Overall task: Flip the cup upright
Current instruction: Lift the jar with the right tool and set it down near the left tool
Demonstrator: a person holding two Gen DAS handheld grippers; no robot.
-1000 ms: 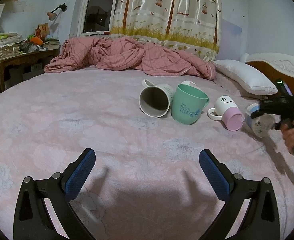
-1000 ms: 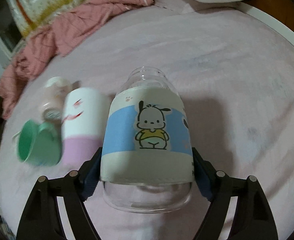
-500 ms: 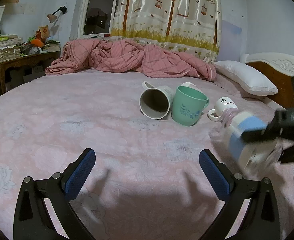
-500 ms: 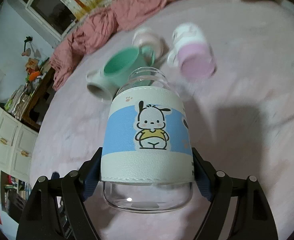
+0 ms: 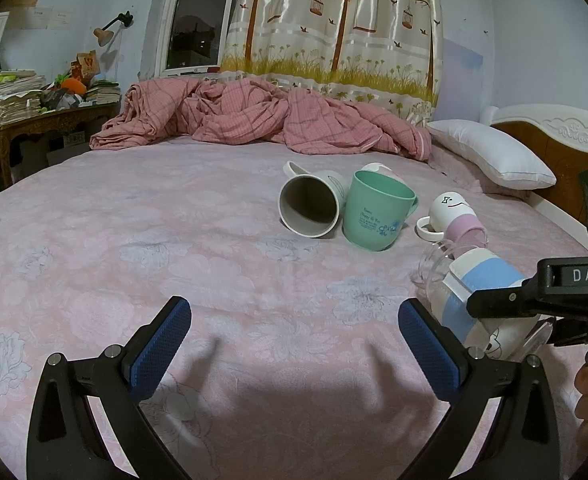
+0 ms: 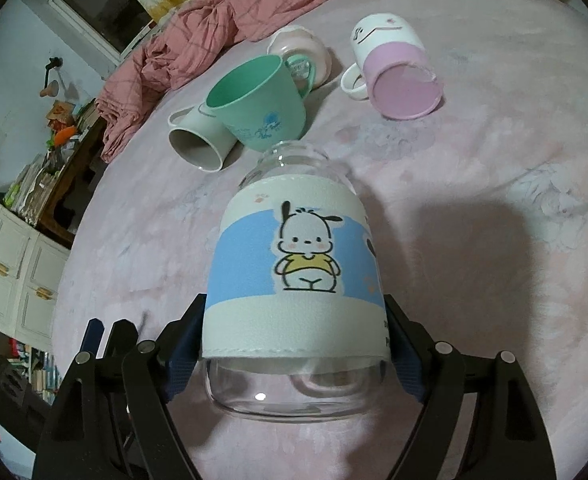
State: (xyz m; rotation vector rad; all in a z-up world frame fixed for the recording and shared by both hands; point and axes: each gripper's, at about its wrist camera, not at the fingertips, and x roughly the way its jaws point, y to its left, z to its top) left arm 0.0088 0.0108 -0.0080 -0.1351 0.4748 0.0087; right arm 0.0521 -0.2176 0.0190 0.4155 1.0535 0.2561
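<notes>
My right gripper (image 6: 294, 344) is shut on a glass cup (image 6: 294, 276) with a white and blue cartoon-dog sleeve. It holds the cup tilted, mouth pointing away, above the pink bedsheet (image 6: 474, 184). The same cup (image 5: 478, 292) shows at the right of the left wrist view, gripped by the black right gripper (image 5: 506, 304). My left gripper (image 5: 294, 344) is open and empty, low over the sheet.
A green cup (image 5: 374, 212) stands upright mid-bed. A grey-white mug (image 5: 310, 206) lies on its side beside it. A white and pink mug (image 5: 454, 216) lies tipped over. A small pink cup (image 6: 300, 54) lies behind. A crumpled pink quilt (image 5: 262, 120), pillow (image 5: 490, 156) and headboard (image 5: 566, 140) sit at the far side.
My right gripper carried the glass cup from the right side of the bed towards the middle, nearer my left gripper, swinging so the other cups now lie ahead. My left gripper stayed still.
</notes>
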